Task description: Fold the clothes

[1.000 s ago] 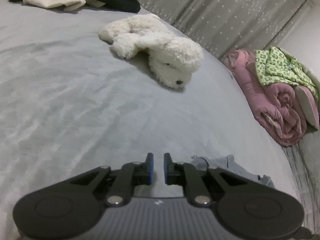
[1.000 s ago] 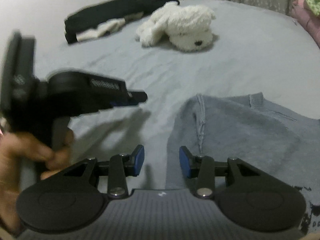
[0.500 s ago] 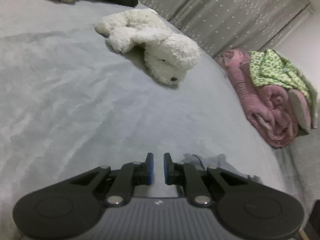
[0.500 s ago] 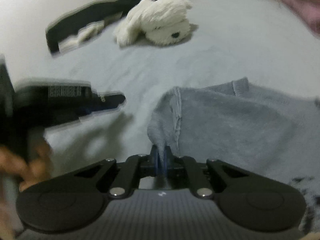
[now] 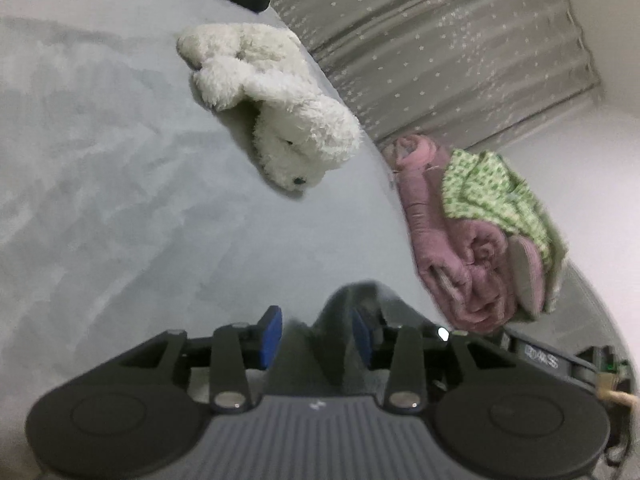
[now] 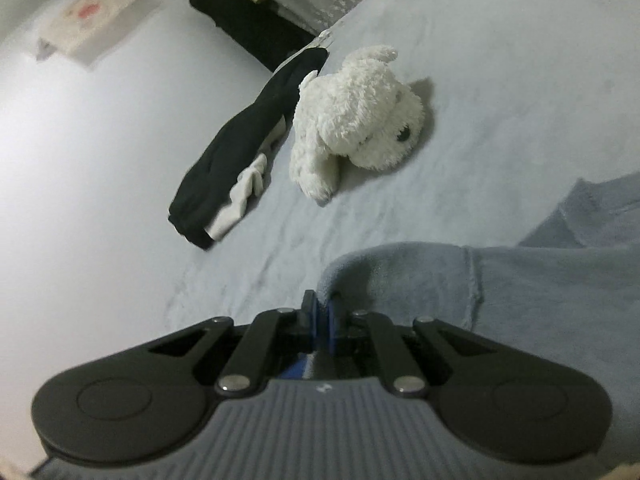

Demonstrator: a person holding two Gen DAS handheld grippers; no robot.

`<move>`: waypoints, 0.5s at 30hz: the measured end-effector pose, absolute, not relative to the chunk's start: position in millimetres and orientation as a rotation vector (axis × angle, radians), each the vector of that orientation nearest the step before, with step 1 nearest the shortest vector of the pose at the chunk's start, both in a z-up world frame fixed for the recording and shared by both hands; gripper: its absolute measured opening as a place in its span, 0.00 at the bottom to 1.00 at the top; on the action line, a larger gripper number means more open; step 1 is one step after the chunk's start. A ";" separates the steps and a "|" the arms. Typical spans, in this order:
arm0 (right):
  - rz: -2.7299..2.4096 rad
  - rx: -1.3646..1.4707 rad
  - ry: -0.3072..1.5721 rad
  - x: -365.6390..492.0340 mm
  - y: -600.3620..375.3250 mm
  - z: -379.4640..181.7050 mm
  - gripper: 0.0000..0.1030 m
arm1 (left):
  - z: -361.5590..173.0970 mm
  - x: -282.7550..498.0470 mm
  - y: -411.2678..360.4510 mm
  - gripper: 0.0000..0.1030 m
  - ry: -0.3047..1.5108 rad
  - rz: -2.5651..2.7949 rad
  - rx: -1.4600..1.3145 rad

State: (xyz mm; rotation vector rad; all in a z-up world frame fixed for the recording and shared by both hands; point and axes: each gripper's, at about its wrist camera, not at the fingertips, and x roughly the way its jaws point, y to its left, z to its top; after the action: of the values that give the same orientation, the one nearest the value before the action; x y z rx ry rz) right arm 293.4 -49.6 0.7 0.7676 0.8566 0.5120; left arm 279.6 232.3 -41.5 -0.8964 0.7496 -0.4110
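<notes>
A blue-grey fleece sweater (image 6: 520, 300) lies on the grey bed, spreading to the right in the right wrist view. My right gripper (image 6: 322, 320) is shut on a raised fold of its near edge, the blue pads pinching the cloth. In the left wrist view a dark grey hump of the same sweater (image 5: 344, 308) stands up between the jaws of my left gripper (image 5: 316, 334). Those jaws are opening: the left pad is clear of the cloth and the right pad lies against or behind it. The right gripper's black body (image 5: 540, 360) shows just to the right.
A white plush dog (image 6: 352, 116) lies mid-bed, with a black and white garment (image 6: 240, 148) beyond it by the white wall. A rolled pink blanket (image 5: 452, 248) topped by green patterned cloth (image 5: 492, 196) sits at the bed's right edge, with a grey starred curtain (image 5: 440, 48) behind.
The right gripper closed on the sweater's edge and carried it toward the left gripper. The left jaws went from nearly shut to parted, with cloth now between them. Both views rolled.
</notes>
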 end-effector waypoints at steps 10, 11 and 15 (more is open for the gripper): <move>0.469 0.953 0.914 319.7 -57.0 -31.6 0.07 | -52.1 284.9 241.5 0.47 0.785 -0.475 -1.021; 0.464 0.971 0.920 321.3 -57.5 -36.4 0.08 | -53.5 285.7 241.2 0.47 0.793 -0.481 -1.027; 0.464 1.027 0.936 326.2 -58.2 -52.4 0.08 | -60.0 288.7 242.5 0.49 0.817 -0.490 -1.055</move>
State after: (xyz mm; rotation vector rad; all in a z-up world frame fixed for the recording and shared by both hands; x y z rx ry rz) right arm 326.2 -58.2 -52.4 1.0275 0.9364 0.4639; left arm 288.7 242.5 -60.0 -1.0550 0.8171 -0.4897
